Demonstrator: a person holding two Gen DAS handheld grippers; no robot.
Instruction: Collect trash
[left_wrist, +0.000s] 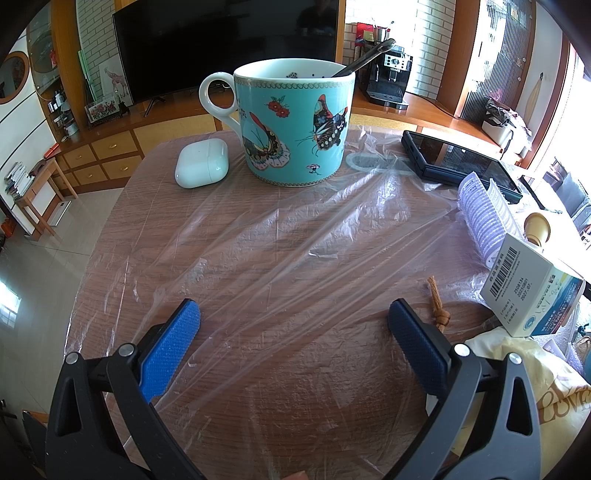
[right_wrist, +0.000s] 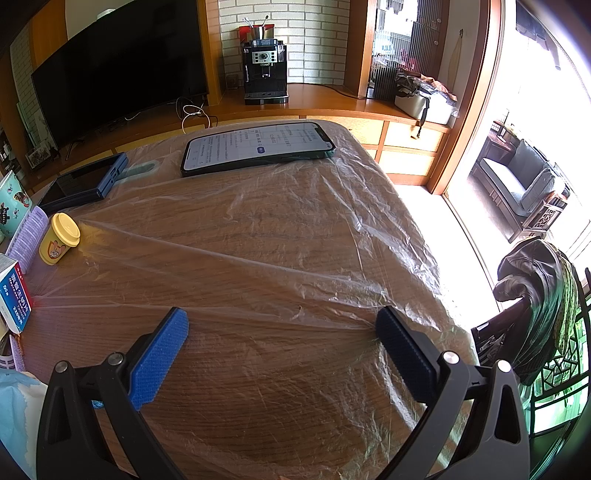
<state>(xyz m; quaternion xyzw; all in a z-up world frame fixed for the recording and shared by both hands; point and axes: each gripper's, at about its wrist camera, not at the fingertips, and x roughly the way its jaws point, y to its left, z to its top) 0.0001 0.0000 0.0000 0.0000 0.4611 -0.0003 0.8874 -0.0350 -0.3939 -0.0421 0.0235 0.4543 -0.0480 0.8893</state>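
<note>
Left wrist view is showing the left gripper (left_wrist: 293, 325) hovering with jaws wide over the clear plastic sheet (left_wrist: 295, 236) that is lying spread across the wooden surface (left_wrist: 110, 236); at upper left the earbud case (left_wrist: 201, 162) is sitting on bare wood, while the butterfly mug (left_wrist: 295, 122) at centre top and the dark phone (left_wrist: 461, 162) at upper right are pinning the sheet's far edge. Right wrist view is showing the yellow tub (right_wrist: 59, 238) at left and the lit phone (right_wrist: 258, 147) at top centre likewise weighing the film, and the right gripper (right_wrist: 282, 326), jaws wide and empty, is straddling its near folds, probably the trash to gather.
</note>
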